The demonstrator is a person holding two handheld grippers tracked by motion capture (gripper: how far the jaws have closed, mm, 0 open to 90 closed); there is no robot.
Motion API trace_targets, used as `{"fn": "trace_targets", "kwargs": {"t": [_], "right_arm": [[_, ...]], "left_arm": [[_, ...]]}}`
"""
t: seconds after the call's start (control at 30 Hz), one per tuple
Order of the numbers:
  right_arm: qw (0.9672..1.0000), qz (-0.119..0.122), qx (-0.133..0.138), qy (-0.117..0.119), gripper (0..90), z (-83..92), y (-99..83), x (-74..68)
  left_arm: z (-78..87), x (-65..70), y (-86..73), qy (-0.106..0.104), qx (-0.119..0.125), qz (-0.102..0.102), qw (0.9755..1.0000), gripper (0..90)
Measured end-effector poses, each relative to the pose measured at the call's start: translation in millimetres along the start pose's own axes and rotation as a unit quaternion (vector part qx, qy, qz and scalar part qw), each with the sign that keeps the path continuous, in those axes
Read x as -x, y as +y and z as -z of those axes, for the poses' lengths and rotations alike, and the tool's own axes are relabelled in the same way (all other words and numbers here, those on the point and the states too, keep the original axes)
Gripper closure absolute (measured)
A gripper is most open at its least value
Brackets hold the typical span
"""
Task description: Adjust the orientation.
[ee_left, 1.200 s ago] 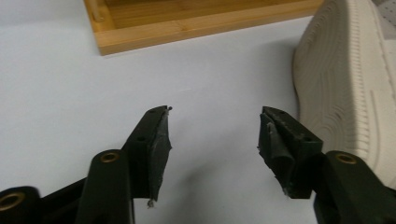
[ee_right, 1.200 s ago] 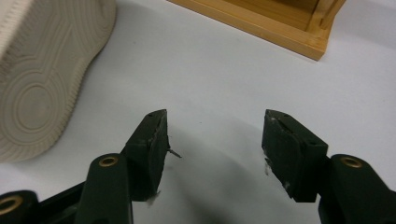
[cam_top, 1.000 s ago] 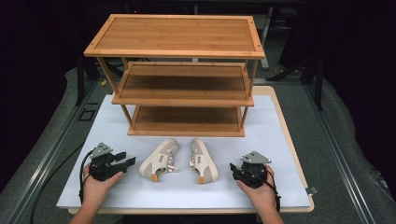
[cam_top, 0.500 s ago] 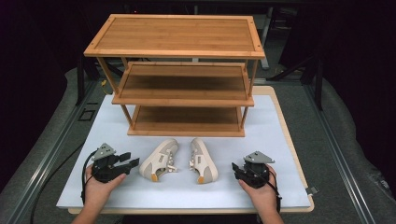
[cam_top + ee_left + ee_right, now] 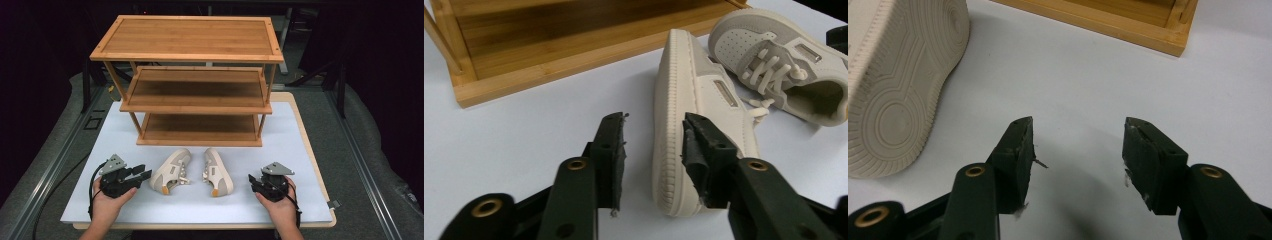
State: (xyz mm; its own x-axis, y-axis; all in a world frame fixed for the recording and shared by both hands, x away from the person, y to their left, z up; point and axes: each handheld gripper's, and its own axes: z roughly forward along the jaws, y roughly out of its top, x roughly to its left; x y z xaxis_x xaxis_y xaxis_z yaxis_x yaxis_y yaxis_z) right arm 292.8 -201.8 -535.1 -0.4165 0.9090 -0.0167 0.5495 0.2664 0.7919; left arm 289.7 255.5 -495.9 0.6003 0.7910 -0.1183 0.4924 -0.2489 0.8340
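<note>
high view: two pale shoes lie side by side on the white bench [image 5: 300, 130], just near of a wooden three-tier rack [image 5: 190, 90]. the left shoe [image 5: 171, 170] lies tipped on its side; the right shoe [image 5: 218, 171] lies beside it, the two close but apart. the left tongs [image 5: 143, 174] point right at the left shoe's heel, tips just beside it. their jaws have just been closing; in the left gripper view the left shoe's [image 5: 696, 115] heel end sits between them, untouched by the pads, so they are released. the right tongs [image 5: 253, 182] rest near the right shoe, well apart from it, jaws spread wide and grasping nothing.
</note>
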Motion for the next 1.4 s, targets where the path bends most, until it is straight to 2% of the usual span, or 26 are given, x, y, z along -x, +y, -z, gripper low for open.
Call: {"fn": "trace_targets", "kwargs": {"t": [0.1, 0.23, 0.3, 0.57, 0.67, 0.73, 0.93, 1.03, 1.07, 1.13, 1.17, 1.2, 1.27, 1.33, 1.4], "right_arm": [[1.0000, -0.004, 0.000, 0.001, 46.1, -0.1, -0.2, 0.9], [0.9999, -0.010, 0.000, 0.004, 46.1, -0.6, -0.5, 2.0], [0.9999, -0.013, 0.000, 0.005, 46.1, -0.6, -0.7, 2.4], [0.9998, -0.017, -0.002, 0.009, 46.0, -1.3, -1.0, 3.0], [0.9998, -0.017, -0.002, 0.009, 46.0, -1.4, -1.0, 3.1], [0.9998, -0.018, -0.003, 0.010, 46.0, -1.6, -1.2, 3.2], [0.9997, -0.021, -0.003, 0.010, 46.0, -1.4, -1.3, 3.6], [0.9997, -0.022, -0.003, 0.012, 45.9, -1.8, -1.4, 3.9], [0.9997, -0.022, -0.003, 0.012, 45.9, -1.8, -1.4, 3.9], [0.9997, -0.023, -0.003, 0.012, 46.0, -2.3, -1.5, 3.7], [0.9997, -0.023, -0.003, 0.012, 46.0, -2.3, -1.5, 3.7], [0.9996, -0.024, -0.003, 0.012, 46.0, -2.3, -1.5, 3.7], [0.9996, -0.025, -0.002, 0.012, 45.9, -2.0, -1.4, 3.9], [0.9996, -0.025, -0.001, 0.012, 46.0, -2.1, -1.6, 4.5], [0.9996, -0.027, -0.002, 0.012, 46.0, -2.4, -1.7, 4.9]], "left_arm": [[0.4, 4.8, 1.7, -0.010, -0.005, -0.016, 0.9998, 72.0], [-0.5, 12.6, 3.6, -0.011, -0.013, -0.040, 0.9991, 82.0], [-1.7, 15.2, 3.5, -0.013, -0.019, -0.045, 0.9987, 87.4], [-8.4, 14.9, 0.7, -0.006, -0.040, -0.056, 0.9976, 89.5], [-8.6, 13.7, 0.4, -0.005, -0.039, -0.053, 0.9978, 89.5], [-8.6, 12.1, 0.0, 0.002, -0.038, -0.053, 0.9979, 89.4], [-8.2, 5.8, -0.7, -0.001, -0.035, -0.040, 0.9986, 89.4], [-8.8, 1.9, -0.5, 0.019, -0.037, -0.042, 0.9983, 89.5], [-8.8, 1.9, -0.5, 0.019, -0.037, -0.042, 0.9983, 89.5], [-11.4, -5.5, -1.7, 0.046, -0.041, -0.040, 0.9973, 89.6], [-11.4, -5.5, -1.7, 0.046, -0.041, -0.040, 0.9973, 89.6], [-13.0, -12.1, -3.0, 0.046, -0.043, -0.020, 0.9978, 89.7], [-13.9, -18.1, -4.5, 0.040, -0.044, -0.005, 0.9982, 89.7], [-15.9, -21.5, -6.6, 0.042, -0.053, -0.001, 0.9977, 89.6], [-20.4, -23.0, -10.0, 0.034, -0.072, 0.000, 0.9969, 89.6]]}}
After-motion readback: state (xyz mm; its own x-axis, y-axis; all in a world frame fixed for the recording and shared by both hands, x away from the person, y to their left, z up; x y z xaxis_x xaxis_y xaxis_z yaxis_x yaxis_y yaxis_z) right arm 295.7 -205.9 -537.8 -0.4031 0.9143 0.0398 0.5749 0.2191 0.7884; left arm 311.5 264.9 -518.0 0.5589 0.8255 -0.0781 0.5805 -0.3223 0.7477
